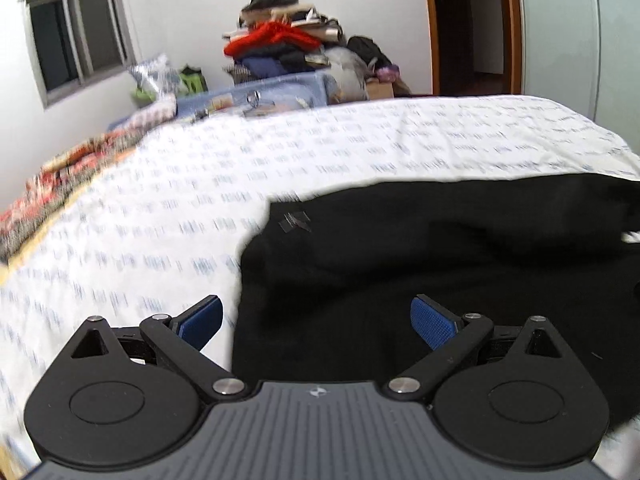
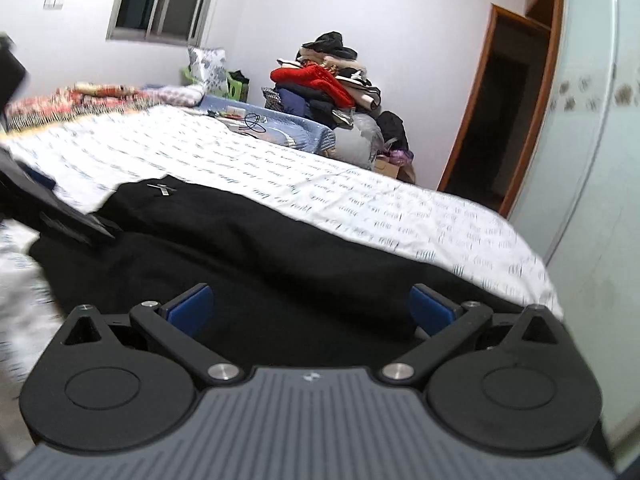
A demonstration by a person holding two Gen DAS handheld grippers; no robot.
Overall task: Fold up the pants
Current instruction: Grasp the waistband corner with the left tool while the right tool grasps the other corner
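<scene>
Black pants (image 1: pixel 420 256) lie spread on the white printed bedsheet (image 1: pixel 280 160), with a small grey logo near their far left corner. My left gripper (image 1: pixel 316 324) is open, its blue pads wide apart over the pants' left edge, nothing between them. In the right wrist view the same pants (image 2: pixel 260 248) stretch from left to right across the bedsheet (image 2: pixel 360 192). My right gripper (image 2: pixel 310 308) is open just above the black cloth near the bed's right side. The other gripper (image 2: pixel 52 212) shows at the left edge, over the pants' left end.
A pile of clothes (image 2: pixel 328 88) with a red garment stands beyond the bed. A patterned blanket (image 1: pixel 72 172) lies along the far left side. A dark doorway (image 2: pixel 492 128) and a pale wardrobe (image 2: pixel 592 140) are at the right. A window (image 1: pixel 76 40) is in the wall.
</scene>
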